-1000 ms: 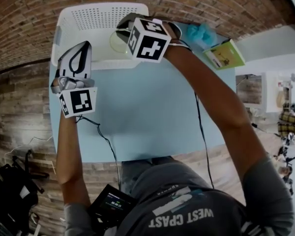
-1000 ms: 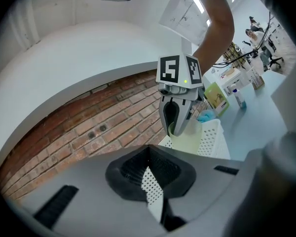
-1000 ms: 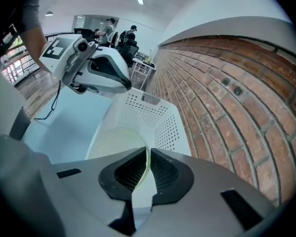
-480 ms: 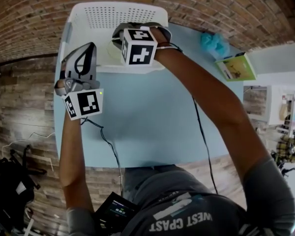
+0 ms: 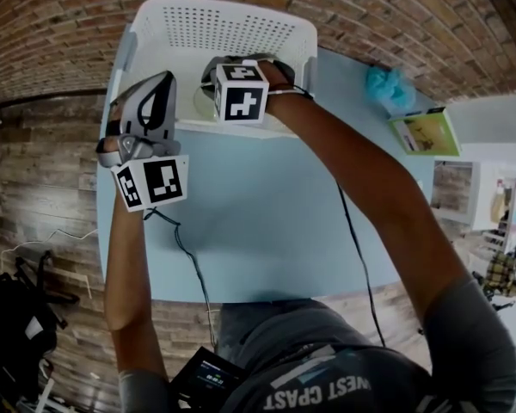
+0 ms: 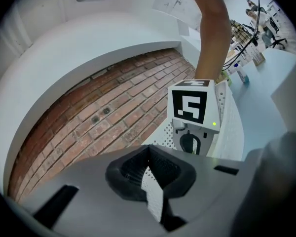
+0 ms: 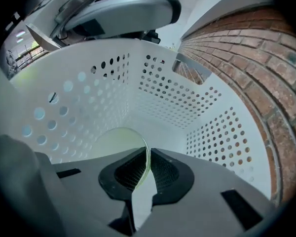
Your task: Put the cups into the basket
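Right gripper (image 7: pixel 147 156): jaws pinch the thin rim of one pale green see-through cup (image 7: pixel 116 143). The cup hangs inside the white basket (image 7: pixel 180 100), with holed walls on all sides. Its lower part is cut off behind the jaws, so its base cannot be made out. In the head view the tips of this gripper are covered by its own marker cube (image 5: pixel 242 93), and only a faint sliver of the cup shows beside it.

Left gripper (image 6: pixel 148 154): jaws pressed together, nothing between them. It is outside the basket, by the near left corner (head view), and looks across at the right gripper's cube.

Counts: cups seen, one; baskets, one; grippers, two, each with one cube.

Surroundings: the basket sits at the far end of a light blue table (image 5: pixel 258 205). On the table's right side are one crumpled teal thing (image 5: pixel 389 86) (kind unclear) and one green booklet (image 5: pixel 426 132), well apart from the basket. Brick wall (image 5: pixel 60 24) behind.
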`<control>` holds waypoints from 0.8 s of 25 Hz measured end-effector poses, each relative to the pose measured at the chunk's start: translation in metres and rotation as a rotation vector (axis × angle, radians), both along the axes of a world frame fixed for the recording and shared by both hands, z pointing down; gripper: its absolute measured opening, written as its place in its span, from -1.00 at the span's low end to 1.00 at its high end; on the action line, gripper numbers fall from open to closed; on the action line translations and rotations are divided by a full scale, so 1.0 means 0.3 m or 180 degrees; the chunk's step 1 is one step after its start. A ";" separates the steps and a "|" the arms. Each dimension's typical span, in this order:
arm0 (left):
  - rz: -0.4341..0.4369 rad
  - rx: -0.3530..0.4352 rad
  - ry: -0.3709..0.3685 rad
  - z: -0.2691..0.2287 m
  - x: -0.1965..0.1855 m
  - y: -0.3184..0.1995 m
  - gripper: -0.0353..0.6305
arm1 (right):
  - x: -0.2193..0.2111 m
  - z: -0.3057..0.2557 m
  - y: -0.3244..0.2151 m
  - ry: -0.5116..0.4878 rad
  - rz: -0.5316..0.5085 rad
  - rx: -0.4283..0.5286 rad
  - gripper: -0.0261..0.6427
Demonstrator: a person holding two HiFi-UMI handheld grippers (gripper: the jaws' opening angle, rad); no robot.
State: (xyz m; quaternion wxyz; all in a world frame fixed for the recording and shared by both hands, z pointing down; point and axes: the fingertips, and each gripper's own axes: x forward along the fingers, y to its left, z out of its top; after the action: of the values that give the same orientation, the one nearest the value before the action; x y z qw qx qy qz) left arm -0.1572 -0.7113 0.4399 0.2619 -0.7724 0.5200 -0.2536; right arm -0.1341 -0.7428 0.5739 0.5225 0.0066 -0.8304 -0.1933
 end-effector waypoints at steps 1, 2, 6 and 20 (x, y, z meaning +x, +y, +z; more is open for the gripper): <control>0.0002 0.0001 0.0006 0.000 -0.002 -0.001 -0.89 | -0.004 0.015 0.003 0.0019 0.0000 -0.0032 -0.80; 0.0004 -0.0001 0.0009 0.001 -0.003 -0.001 -0.89 | -0.008 0.029 0.006 0.0034 0.0005 -0.0064 -0.80; 0.0026 -0.0006 0.0005 0.003 -0.002 0.002 -0.89 | -0.012 0.070 0.021 0.0073 0.0065 -0.0232 -0.80; 0.0075 -0.0059 0.0003 0.007 0.009 0.018 -0.89 | 0.018 0.096 -0.030 -0.0024 0.0288 -0.0235 -0.77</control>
State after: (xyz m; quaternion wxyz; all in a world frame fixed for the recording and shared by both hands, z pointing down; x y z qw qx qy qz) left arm -0.1545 -0.7060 0.4419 0.2575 -0.7810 0.5086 -0.2551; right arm -0.1288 -0.7519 0.6027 0.5274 0.0255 -0.8378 -0.1387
